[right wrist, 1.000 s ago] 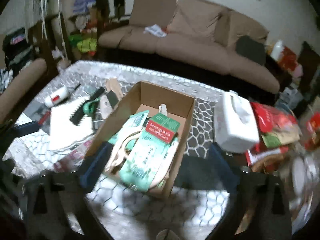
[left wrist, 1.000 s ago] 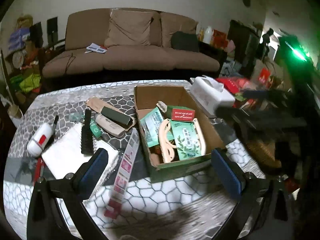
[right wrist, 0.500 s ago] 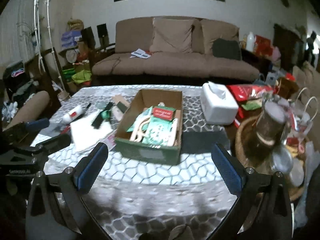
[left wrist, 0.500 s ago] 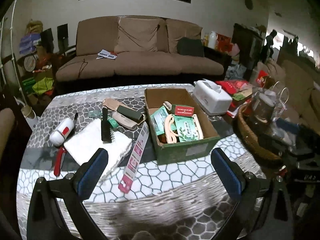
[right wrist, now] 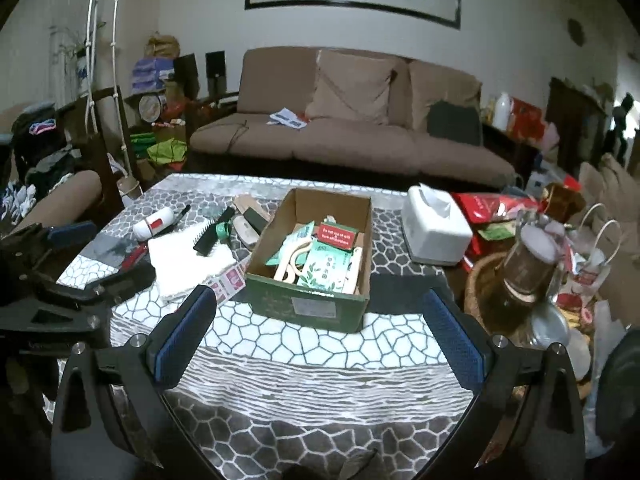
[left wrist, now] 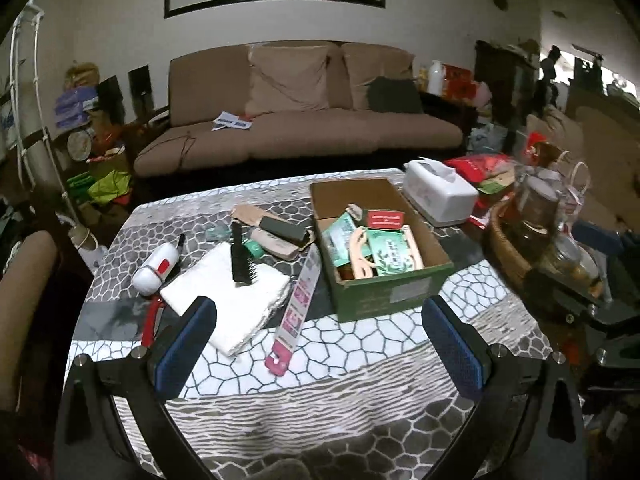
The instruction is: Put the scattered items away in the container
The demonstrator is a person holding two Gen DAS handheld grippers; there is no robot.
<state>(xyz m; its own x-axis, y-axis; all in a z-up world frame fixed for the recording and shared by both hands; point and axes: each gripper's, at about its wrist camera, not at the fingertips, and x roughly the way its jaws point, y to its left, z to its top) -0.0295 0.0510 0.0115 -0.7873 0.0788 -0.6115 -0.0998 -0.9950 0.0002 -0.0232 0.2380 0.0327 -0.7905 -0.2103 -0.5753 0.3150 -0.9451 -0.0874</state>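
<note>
An open cardboard box on the patterned table holds green packets, a red card and a wooden piece. Left of it lie a pink strip package, a white folded cloth with a black comb on it, a white bottle, red pliers and a dark case. My left gripper is open and empty, held back above the near table edge. My right gripper is open and empty, in front of the box.
A white tissue box stands right of the cardboard box. A wicker basket with a jar and red bags crowd the right edge. A brown sofa is behind the table. The left gripper's body shows at left.
Both grippers have pulled back and up from the box, so more table and room show. Nothing on the table has moved.
</note>
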